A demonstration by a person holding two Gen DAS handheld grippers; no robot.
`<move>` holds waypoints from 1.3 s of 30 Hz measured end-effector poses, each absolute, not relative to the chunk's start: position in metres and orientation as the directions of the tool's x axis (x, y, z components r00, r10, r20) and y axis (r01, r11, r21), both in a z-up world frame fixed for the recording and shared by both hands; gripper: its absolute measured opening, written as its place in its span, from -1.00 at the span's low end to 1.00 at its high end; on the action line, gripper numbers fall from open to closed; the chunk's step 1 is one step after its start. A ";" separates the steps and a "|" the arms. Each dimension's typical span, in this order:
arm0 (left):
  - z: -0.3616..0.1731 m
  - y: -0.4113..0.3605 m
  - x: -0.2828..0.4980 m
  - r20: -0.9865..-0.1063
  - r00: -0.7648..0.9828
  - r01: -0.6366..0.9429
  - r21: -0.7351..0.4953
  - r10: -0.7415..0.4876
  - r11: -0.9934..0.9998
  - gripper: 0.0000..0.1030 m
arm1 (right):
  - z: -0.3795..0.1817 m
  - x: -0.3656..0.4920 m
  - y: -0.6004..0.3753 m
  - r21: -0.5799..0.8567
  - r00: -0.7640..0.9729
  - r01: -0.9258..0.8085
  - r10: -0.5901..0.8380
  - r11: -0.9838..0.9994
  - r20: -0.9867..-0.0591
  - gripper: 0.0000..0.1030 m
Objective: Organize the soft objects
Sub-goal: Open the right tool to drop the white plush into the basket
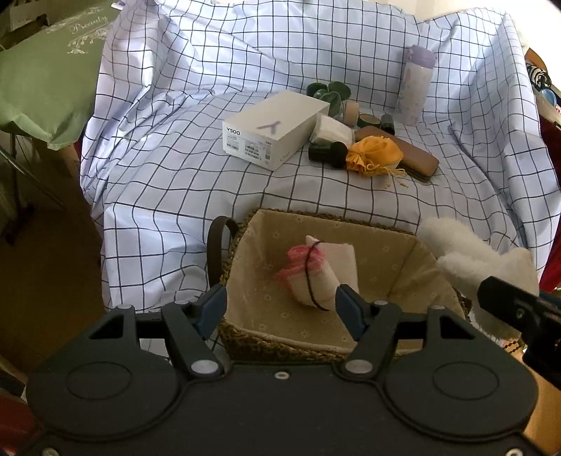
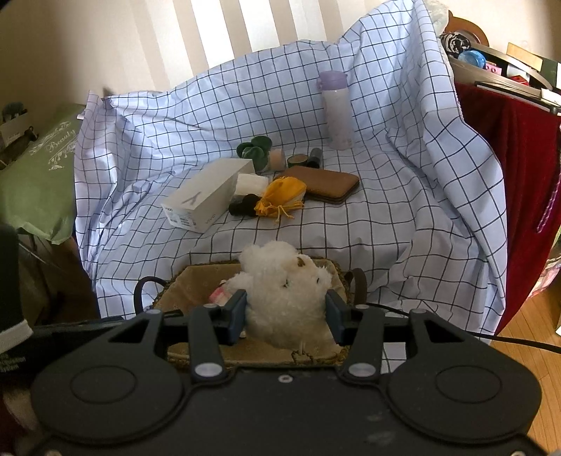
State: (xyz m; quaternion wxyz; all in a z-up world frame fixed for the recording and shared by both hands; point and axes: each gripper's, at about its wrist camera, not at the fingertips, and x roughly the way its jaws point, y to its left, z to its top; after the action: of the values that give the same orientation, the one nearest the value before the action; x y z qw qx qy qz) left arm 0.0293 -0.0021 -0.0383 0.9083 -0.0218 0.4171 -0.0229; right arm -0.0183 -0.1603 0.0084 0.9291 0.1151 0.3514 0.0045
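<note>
You had a white phone box (image 1: pixel 271 129), a brown case (image 1: pixel 403 149) and a lilac bottle (image 1: pixel 417 84) sitting upright on that checked sheet (image 1: pixel 168 182).

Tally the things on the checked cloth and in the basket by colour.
White: 4, box, tissue pack, plush toy, bound cloth bundle
Green: 1, leafy ornament
Yellow: 1, pouch
Brown: 1, case
Lilac: 1, bottle
Total: 8

Pale vertically striped wall (image 2: pixel 224 31) lay behind, wooden plank floor (image 2: pixel 533 326) at right, dark red velvet drape (image 2: pixel 519 168), green embroidered cushion (image 1: pixel 45 80), soft daylight.
</note>
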 end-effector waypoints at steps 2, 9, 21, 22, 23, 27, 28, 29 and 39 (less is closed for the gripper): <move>-0.039 -0.001 0.029 -0.756 0.653 0.024 -0.056 -0.058 0.998 0.25 | 0.009 -0.018 -0.160 0.214 0.754 0.073 0.087 0.974 -0.652 0.02; -0.039 0.002 0.029 -0.756 0.652 0.029 -0.051 -0.058 0.998 0.25 | 0.008 -0.017 -0.163 0.219 0.752 0.080 0.085 0.972 -0.653 0.02; -0.039 0.002 0.029 -0.757 0.650 0.031 -0.048 -0.057 0.998 0.25 | 0.007 -0.015 -0.164 0.219 0.746 0.085 0.083 0.972 -0.660 0.02; -0.039 0.001 0.029 -0.757 0.651 0.030 -0.048 -0.056 0.998 0.25 | 0.007 -0.015 -0.164 0.219 0.747 0.086 0.083 0.972 -0.660 0.02; -0.039 0.001 0.029 -0.757 0.651 0.030 -0.048 -0.056 0.998 0.25 | 0.007 -0.015 -0.164 0.219 0.746 0.085 0.083 0.972 -0.660 0.02; -0.039 0.001 0.029 -0.759 0.649 0.032 -0.047 -0.056 0.998 0.26 | 0.006 -0.015 -0.165 0.219 0.744 0.086 0.083 0.972 -0.663 0.02; -0.039 0.000 0.029 -0.760 0.648 0.034 -0.045 -0.057 0.998 0.26 | 0.006 -0.015 -0.165 0.218 0.743 0.087 0.082 0.972 -0.664 0.02; -0.039 0.001 0.028 -0.760 0.648 0.035 -0.045 -0.057 0.998 0.26 | 0.006 -0.015 -0.165 0.218 0.743 0.088 0.082 0.972 -0.665 0.02; -0.039 0.001 0.027 -0.761 0.646 0.041 -0.040 -0.057 0.998 0.26 | 0.003 -0.015 -0.166 0.219 0.737 0.089 0.084 0.972 -0.671 0.02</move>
State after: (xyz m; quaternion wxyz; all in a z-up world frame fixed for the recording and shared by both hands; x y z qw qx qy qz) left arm 0.0269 0.0011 -0.0388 0.9072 -0.0095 0.4197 -0.0272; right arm -0.0150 -0.1656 0.0035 0.9243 0.1192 0.3626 -0.0012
